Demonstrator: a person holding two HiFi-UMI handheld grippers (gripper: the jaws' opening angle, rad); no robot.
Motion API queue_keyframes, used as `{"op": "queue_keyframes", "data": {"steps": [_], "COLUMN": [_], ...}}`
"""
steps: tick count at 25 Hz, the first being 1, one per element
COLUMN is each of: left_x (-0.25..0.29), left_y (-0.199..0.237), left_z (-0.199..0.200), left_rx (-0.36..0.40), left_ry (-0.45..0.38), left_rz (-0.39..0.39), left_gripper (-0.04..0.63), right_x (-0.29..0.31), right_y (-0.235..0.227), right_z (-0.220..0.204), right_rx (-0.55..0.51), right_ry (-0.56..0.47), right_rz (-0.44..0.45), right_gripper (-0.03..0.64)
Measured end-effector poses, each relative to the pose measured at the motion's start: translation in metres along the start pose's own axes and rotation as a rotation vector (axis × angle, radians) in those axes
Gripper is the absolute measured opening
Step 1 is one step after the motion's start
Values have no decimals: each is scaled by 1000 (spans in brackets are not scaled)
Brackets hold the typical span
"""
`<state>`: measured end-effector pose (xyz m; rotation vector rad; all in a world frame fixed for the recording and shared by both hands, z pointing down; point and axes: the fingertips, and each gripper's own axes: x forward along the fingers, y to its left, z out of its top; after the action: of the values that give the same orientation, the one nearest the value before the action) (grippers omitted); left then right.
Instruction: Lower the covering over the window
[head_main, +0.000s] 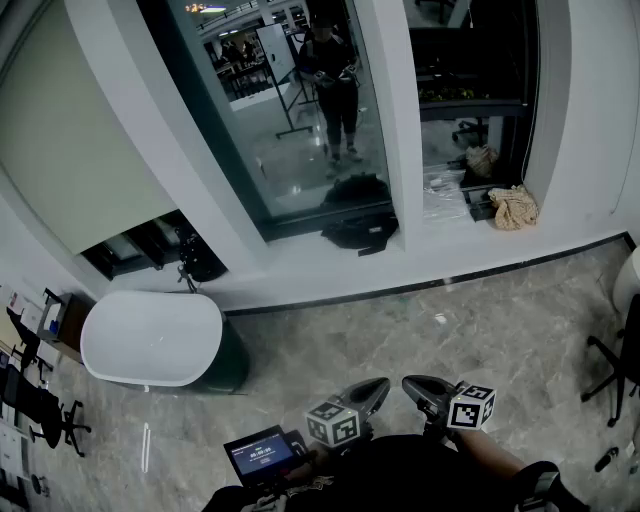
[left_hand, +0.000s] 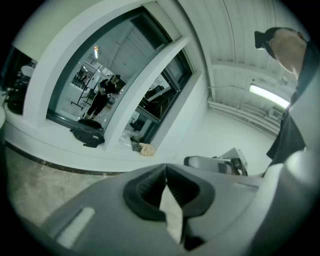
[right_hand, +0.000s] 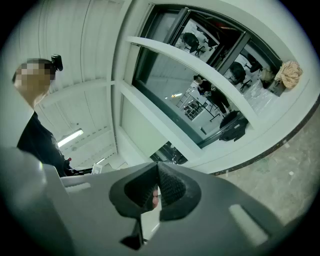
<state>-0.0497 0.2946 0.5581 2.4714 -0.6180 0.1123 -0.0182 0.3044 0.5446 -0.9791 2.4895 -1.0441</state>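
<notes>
left gripper (head_main: 378, 386): bottom of the head view, jaws pressed together tip to tip. Its own view showed the ribbed pads meeting with nothing between them.
right gripper (head_main: 412, 385): just beside the left one, also closed tight and empty. Its own view showed the pads meeting.
aim: both grippers pointed across the floor toward the window wall and were well apart from it.
marker cubes: one on each gripper, left (head_main: 333, 423) and right (head_main: 470, 406), both facing the head camera.
covering: beige blind (head_main: 60, 150) over the left pane, upper left of the head view. Its lower edge sat above the sill with a dark gap under it. Neither gripper touched it.
centre pane (head_main: 290, 110): bare glass, uncovered, with a standing person reflected in it.
sill (head_main: 300, 265): white. A black bag (head_main: 360, 225) lay at the foot of the centre pane and a bunched beige cloth (head_main: 513, 207) at the foot of the right pane.
floor (head_main: 500, 330): grey marbled tile between the grippers and the wall.
white oval stand (head_main: 150, 340): on the floor below the blind, near the wall.
small screen (head_main: 262, 452): lit, just left of the left cube.
office chairs (head_main: 40, 405): black, at the left edge.
</notes>
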Motion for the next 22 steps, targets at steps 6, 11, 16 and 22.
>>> {"op": "queue_keyframes", "data": {"steps": [6,11,16,22], "left_x": [0,-2,-3,1], "left_y": [5,8,14,19], "left_z": [1,3,7,15], "left_rx": [-9,-14,-24,-12], "left_ry": [-4,-3,2,33], "left_rz": [4,6,13,19], "left_gripper": [3,3,3,3], "right_x": [3,6,8,14], "right_y": [-3,-2,-1,-7], "right_z": [-1,1,9,17], "right_rx": [-6,-6,25,60], "right_ry": [2,-1,-35,-65], "right_rz": [10,6,15,19], "right_gripper": [6,6,6,6]}}
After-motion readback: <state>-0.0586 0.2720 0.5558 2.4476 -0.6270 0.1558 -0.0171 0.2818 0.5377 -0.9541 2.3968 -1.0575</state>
